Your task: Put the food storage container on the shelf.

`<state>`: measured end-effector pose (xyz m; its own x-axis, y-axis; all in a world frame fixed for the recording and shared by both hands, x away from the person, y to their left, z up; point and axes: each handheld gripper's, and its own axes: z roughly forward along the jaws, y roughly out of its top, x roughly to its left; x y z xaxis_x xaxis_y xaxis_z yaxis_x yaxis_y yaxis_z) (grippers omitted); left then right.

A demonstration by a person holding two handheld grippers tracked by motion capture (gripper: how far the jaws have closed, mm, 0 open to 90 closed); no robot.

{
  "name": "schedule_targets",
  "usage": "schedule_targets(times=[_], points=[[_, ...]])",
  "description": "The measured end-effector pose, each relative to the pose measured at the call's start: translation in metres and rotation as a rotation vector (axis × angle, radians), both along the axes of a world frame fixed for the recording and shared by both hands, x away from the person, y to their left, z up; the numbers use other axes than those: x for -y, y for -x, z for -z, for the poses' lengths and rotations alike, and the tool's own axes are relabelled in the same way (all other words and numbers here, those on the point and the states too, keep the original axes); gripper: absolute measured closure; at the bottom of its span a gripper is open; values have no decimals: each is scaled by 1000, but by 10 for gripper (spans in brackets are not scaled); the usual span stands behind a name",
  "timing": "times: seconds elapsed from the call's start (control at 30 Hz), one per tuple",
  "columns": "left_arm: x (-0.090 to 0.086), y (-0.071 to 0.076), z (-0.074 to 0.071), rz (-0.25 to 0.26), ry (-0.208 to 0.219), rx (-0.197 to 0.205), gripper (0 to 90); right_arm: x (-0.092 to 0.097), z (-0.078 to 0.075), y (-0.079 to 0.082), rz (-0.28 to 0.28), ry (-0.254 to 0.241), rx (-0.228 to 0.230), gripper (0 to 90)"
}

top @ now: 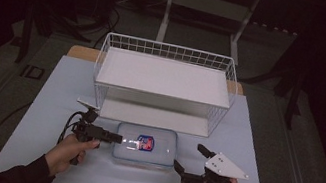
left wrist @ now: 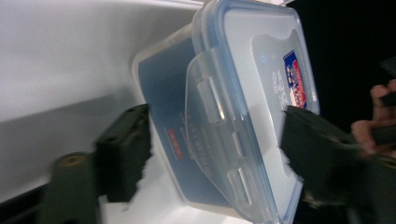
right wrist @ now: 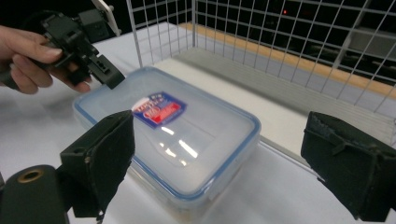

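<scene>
The box (top: 145, 145) lies on the counter (top: 52, 102) before the wire rack (top: 163, 76). The left hand-held gripper (top: 118, 138) straddles the box's side latch (left wrist: 212, 135), jaws half open, not pressing. The right hand-held gripper (top: 188, 157) stands wide beside the box.

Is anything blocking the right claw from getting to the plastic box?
No, nothing visible. The right claw sits open just beside the box on the table, with bare table between them. The left claw is at the box's other end, out of the way.
</scene>
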<state>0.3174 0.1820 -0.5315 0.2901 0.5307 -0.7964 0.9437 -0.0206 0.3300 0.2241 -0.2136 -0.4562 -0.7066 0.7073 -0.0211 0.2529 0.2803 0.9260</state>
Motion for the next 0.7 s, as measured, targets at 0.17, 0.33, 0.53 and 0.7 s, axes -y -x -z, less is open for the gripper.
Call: schedule_targets(times=[0.17, 0.33, 0.53, 0.7], points=[[-1, 0, 0, 23, 48, -5, 420, 3, 4, -5, 2, 0, -40, 98], [-4, 1, 0, 35, 53, 21, 474, 5, 9, -12, 1, -11, -93, 99], [-5, 2, 1, 39, 68, 37, 492, 8, 21, -27, -4, -59, -220, 132], [-6, 10, -3, 72, 84, 108, 525, 8, 29, -45, -34, -120, -337, 150]])
